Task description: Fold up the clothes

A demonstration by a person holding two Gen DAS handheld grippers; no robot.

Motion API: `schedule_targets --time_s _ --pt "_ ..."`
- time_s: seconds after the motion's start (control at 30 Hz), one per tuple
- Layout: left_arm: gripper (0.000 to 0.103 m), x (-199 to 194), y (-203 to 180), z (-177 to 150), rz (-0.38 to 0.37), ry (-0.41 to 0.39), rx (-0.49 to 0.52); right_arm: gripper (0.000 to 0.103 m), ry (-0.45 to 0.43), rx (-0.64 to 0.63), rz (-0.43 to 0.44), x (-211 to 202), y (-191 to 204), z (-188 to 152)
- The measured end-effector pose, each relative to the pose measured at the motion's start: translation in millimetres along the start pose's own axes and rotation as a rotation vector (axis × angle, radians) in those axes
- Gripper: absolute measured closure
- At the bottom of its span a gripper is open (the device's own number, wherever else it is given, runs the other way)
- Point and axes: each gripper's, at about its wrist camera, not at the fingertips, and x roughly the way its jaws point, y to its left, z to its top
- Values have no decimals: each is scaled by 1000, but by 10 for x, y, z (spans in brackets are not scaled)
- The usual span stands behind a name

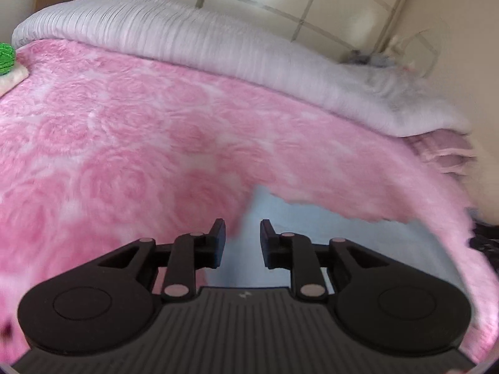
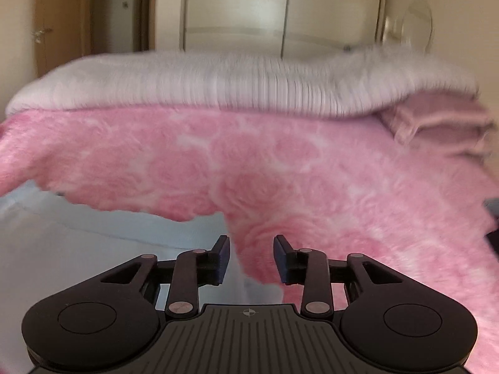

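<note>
A fluffy pink blanket with a pale rose pattern (image 1: 124, 131) covers most of the bed in both wrist views, and the pale blue fabric (image 1: 312, 237) that shows at its ragged near edge is the only thing here that could be the clothing to fold; whether it is a garment or a sheet cannot be told. In the left wrist view the left claw (image 1: 242, 240) hangs over the border where the pink pile meets the blue cloth, its two black fingers spread apart with nothing between them. In the right wrist view the right claw (image 2: 252, 257) sits over the same kind of border, the pale blue fabric (image 2: 93, 249) to its left and the pink blanket (image 2: 280, 168) ahead and to its right, and its jaws also stand apart and empty. A ribbed, pale lilac-white bedspread (image 1: 193, 40) lies rolled along the far side of the blanket, with a folded dusty-pink knit piece (image 2: 443, 121) tucked under its right end. A bright green ball-like object (image 1: 6, 57) rests on something cream-coloured at the far left edge of the left view. Cream wardrobe doors (image 2: 280, 9) stand behind the bed, and both pictures are somewhat blurred.
</note>
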Motion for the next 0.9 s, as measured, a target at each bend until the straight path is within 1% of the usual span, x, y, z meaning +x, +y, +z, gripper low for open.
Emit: schedule_targets --time_s 0.1,0.2,0.33,0.4,0.47,0.53,0.57,0.6,0.63,0.67,0.7,0.83,0.9 --pt "85 -324 -308 -334 -65 -3 47 67 -48 -57 67 -496 410 -255" --pt "85 -319 -630 -670 -98 33 96 67 -59 -120 125 -711 892 -504" --pt "85 -65 -858 -895 -96 54 88 67 -62 -180 167 -682 1490 -659" --pt "84 1 -956 -959 -30 42 166 67 -54 -224 142 -585 1672 -724" --pt "83 34 -940 -1007 31 30 218 67 -24 -243 79 -482 1649 -836" --pt "85 31 -736 -1045 49 30 174 67 8 -238 11 -402 1509 -983" --pt "85 28 -633 -1063 56 30 150 67 12 -205 0 -409 1342 -1070" --pt "86 9 -519 -1076 43 23 118 66 10 -163 3 -427 1167 -1147" --pt "93 -9 -413 -1087 35 16 90 61 10 -100 25 -460 995 -1200" --pt "100 -20 -367 -1080 58 15 92 60 10 -19 62 -504 827 -1233" --pt "100 -34 -325 -1074 79 14 94 60 13 34 64 -543 709 -1243" --pt "100 -186 -362 -1032 93 9 81 61 18 124 -34 -683 488 -1192" --pt "98 -240 -470 -1038 90 -10 125 61 -4 147 -42 -782 467 -1163"
